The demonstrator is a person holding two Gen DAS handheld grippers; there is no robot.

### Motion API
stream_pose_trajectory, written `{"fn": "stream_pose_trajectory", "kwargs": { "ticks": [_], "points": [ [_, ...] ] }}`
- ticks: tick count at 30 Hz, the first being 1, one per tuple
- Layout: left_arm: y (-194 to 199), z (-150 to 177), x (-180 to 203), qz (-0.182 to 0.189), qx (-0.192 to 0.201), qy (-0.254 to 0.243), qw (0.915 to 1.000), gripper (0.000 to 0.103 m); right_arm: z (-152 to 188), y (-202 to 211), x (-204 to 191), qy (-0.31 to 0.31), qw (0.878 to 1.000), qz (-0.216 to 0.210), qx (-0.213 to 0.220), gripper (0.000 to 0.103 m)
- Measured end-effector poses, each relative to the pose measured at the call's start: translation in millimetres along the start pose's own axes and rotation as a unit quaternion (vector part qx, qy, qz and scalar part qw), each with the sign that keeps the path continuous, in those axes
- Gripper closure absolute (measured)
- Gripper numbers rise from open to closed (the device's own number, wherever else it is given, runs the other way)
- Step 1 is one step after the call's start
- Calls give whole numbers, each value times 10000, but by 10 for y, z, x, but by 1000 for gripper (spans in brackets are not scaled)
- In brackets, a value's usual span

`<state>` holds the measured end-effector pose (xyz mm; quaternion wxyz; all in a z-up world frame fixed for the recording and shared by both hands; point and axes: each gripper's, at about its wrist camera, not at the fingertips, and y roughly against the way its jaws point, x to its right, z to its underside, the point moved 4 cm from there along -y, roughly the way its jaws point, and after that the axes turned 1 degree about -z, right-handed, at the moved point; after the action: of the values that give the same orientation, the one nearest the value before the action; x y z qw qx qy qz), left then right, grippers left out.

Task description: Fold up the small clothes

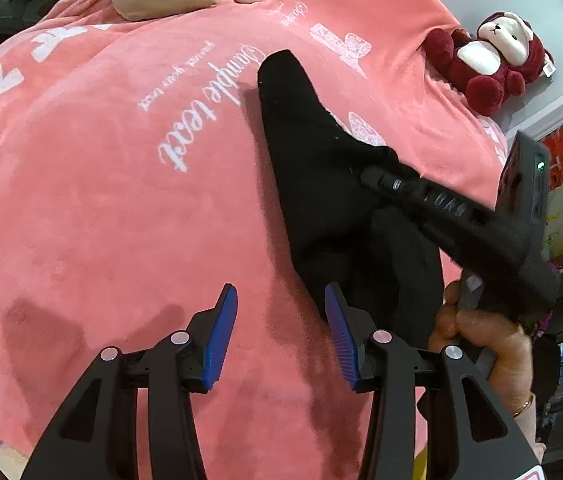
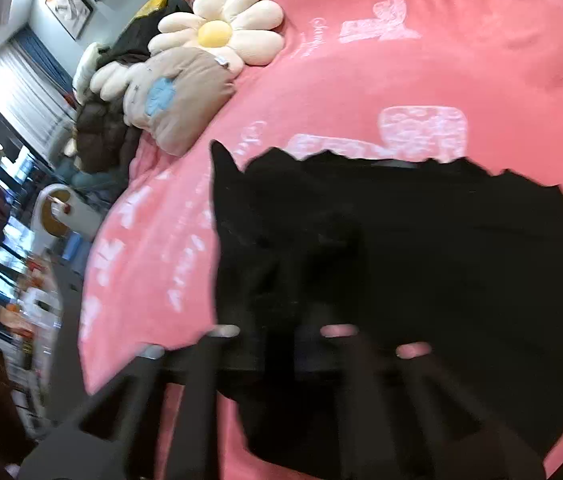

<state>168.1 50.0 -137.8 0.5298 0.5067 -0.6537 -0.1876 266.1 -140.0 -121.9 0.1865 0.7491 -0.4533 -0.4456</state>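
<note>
My left gripper fingers stood apart, black garment just right of them on the pink blanket. Right gripper fingers together, pinching it.

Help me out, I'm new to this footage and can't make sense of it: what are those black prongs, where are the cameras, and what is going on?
No robot here: a person holds a two-finger gripper in each hand, with a camera on each looking along its fingers. The left view shows the left gripper, jaws open and empty, above a pink blanket. A black garment lies on it. The right gripper reaches in, held by a hand, apparently shut on the garment. The right view is blurred. Plush toys sit at the blanket's far edge: a red monkey and a flower cushion.
</note>
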Motion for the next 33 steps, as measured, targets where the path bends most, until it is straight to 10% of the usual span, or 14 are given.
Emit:
{"fn": "stream_pose_trajectory", "kwargs": {
  "ticks": [7, 13, 17, 21, 30, 31, 33],
  "points": [
    [43, -75, 253, 268, 56, -255, 9993, 60, 146, 1502, 628, -1305, 9791, 124, 1554, 100],
    [-121, 36, 663, 441, -16, -598, 9972, 57, 1354, 1252, 1766, -2072, 9636, 1661, 296, 95],
    [-279, 129, 893, 542, -198, -736, 9956, 52, 1357, 1478, 1650, -1810, 9696, 1518, 633, 87],
    [-477, 230, 1018, 709, -496, -642, 9942, 40, 1168, 1595, 1557, -1238, 9775, 1575, 662, 57],
    [-1031, 480, 1131, 963, -896, -557, 9897, 40, 1283, 1338, 1913, -1835, 9802, 713, 202, 61],
    [-1067, 473, 1134, 948, -819, -670, 9899, 43, 1282, 1304, 1899, -1857, 9805, 609, 211, 68],
    [-1133, 422, 1093, 1058, -939, -643, 9879, 94, 1241, 1279, 1856, -1866, 9814, 409, 170, 96]
  ]
}}
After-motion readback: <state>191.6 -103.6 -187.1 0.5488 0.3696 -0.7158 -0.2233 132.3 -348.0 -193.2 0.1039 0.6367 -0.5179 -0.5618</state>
